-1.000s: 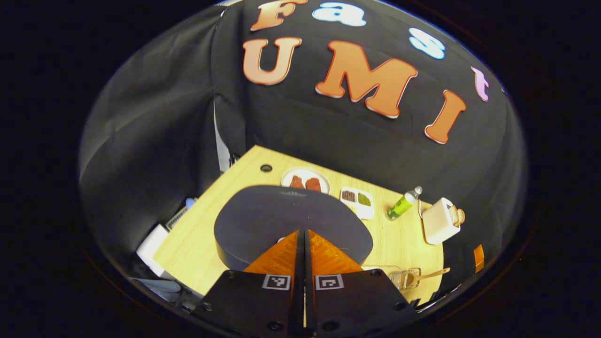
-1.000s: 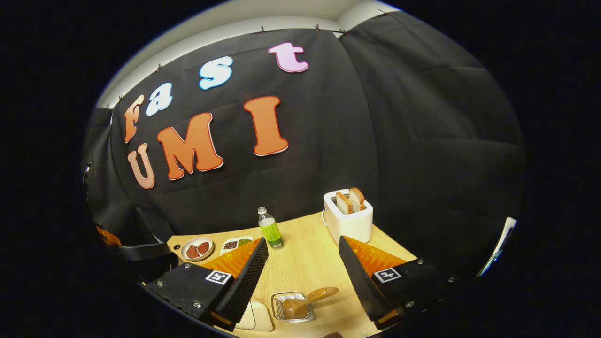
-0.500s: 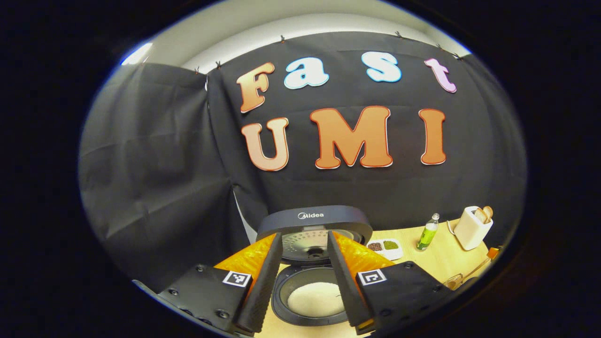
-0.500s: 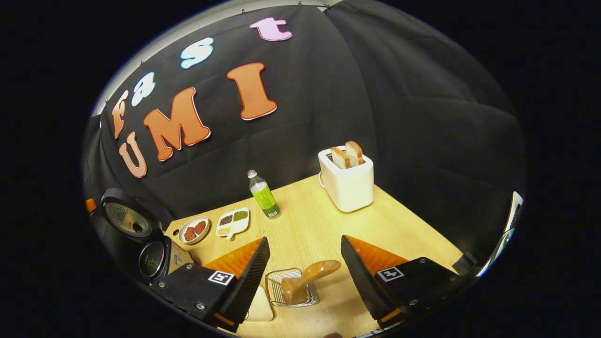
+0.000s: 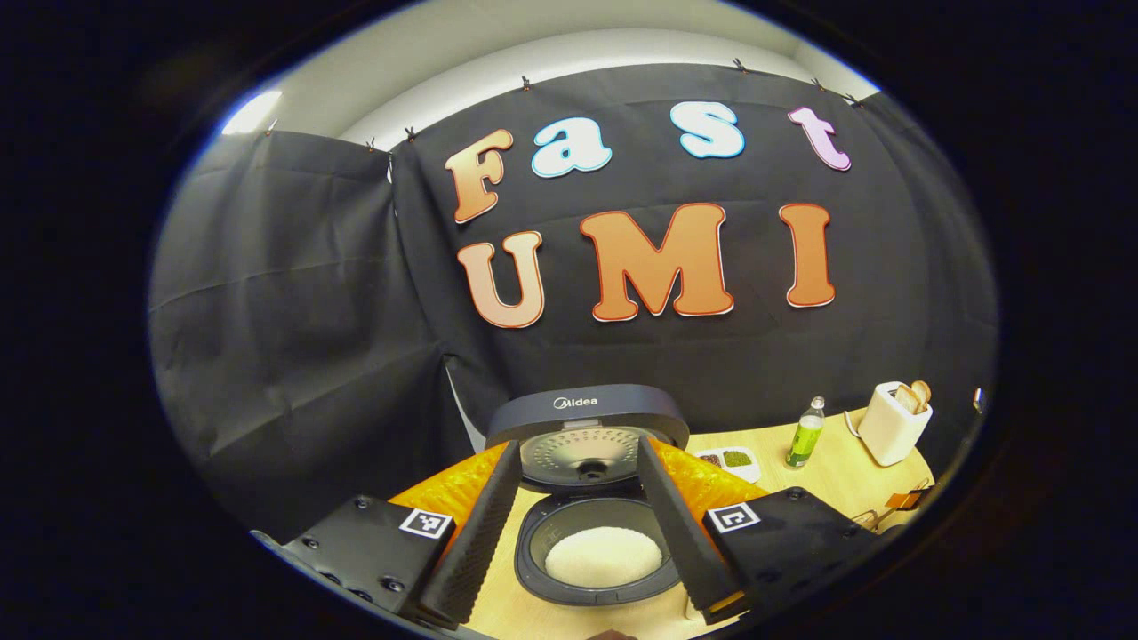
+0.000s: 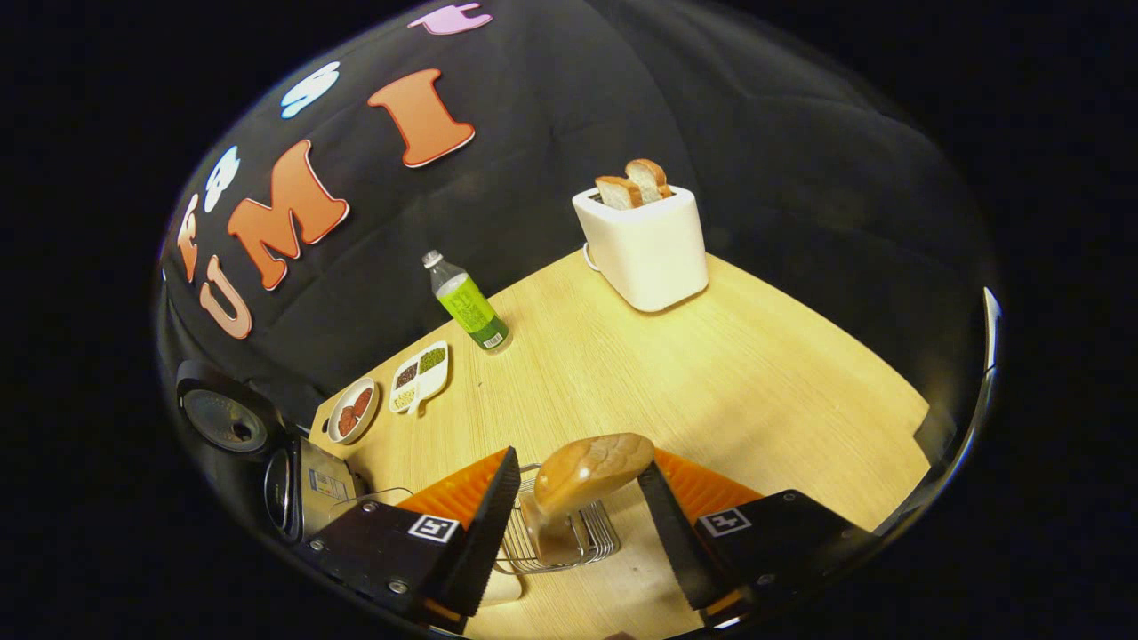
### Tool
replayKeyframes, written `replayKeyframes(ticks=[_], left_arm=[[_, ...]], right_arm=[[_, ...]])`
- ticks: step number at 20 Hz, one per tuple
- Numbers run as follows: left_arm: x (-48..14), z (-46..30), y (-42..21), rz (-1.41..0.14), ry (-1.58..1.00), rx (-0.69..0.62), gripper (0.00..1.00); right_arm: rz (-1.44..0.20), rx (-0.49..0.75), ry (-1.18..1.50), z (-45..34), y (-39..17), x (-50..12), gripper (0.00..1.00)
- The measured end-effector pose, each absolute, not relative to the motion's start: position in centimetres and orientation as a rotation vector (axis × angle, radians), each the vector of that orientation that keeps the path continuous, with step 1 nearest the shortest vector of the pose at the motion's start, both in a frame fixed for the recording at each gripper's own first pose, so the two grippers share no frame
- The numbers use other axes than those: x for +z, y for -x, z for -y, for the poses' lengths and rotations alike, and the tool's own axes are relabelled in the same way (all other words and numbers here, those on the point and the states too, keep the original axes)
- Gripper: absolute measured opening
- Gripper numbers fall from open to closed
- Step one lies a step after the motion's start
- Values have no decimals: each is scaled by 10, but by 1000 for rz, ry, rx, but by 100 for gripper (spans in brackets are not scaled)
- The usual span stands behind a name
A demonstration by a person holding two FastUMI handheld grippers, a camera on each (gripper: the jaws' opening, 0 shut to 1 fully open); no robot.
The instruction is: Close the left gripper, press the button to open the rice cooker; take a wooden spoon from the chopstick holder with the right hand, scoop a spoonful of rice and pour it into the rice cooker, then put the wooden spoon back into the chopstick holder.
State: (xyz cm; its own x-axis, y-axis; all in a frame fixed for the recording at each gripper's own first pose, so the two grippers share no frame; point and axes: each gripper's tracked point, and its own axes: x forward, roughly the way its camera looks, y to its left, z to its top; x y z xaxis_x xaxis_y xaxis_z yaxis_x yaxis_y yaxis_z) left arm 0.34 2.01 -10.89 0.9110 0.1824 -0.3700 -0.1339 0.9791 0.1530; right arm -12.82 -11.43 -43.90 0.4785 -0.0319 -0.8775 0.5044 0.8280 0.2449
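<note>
The rice cooker [image 5: 597,498] stands open on the wooden table [image 6: 756,373], its lid [image 5: 587,427] tipped up at the back and white rice [image 5: 603,556] lying in the inner pot. The left gripper [image 5: 578,533] hangs above and in front of it with its jaws spread apart and nothing between them; the open pot shows in the gap between the two fingers. In the right gripper view, the right gripper [image 6: 578,516] is low over the wire chopstick holder [image 6: 556,538], jaws wide apart. The wooden spoon [image 6: 578,484] stands in that holder and leans to the right, its rounded end rising between the two fingers, close to the right one, though I cannot tell whether it touches; neither finger is pressing on it. Farther back on the table sit a white toaster [image 6: 645,244] with two slices of bread [image 6: 631,182], a green bottle [image 6: 468,304], a divided dish of grains [image 6: 420,373] and a small plate [image 6: 349,411] beside it. The cooker also shows at the left edge of that view, well apart from the holder.
</note>
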Motion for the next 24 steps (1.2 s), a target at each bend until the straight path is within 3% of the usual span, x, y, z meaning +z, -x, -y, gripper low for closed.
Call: replayKeyframes(ticks=[2, 4, 5, 7, 8, 9, 14, 21, 22, 24], left_arm=[[-105, -22, 2, -384, -150, 179, 89], [-103, -20, 6, -375, -160, 181, 89], [-103, -20, 7, -374, -164, 182, 89], [-105, -18, 9, -379, -165, 179, 89], [-106, -17, 8, -383, -163, 176, 93], [-107, -18, 8, -384, -163, 176, 89], [-111, -18, 5, -381, -156, 166, 89], [-113, -17, -1, -360, -147, 124, 89], [-111, -18, -3, -348, -152, 127, 97], [-110, -26, -4, -325, -162, 134, 97]], right_arm=[[-1041, -345, -580, 105, 126, -448, 72], [-1056, -356, -585, 100, 128, -457, 55], [-1068, -360, -575, 98, 130, -461, 42], [-1077, -347, -582, 90, 129, -460, 25], [-1068, -351, -584, 90, 129, -458, 21], [-1071, -354, -581, 90, 130, -458, 18], [-1056, -369, -583, 90, 130, -452, 14], [-911, -312, -483, 90, 103, -389, 13], [-891, -289, -469, 84, 98, -377, 13], [-855, -239, -435, 72, 88, -356, 13]])
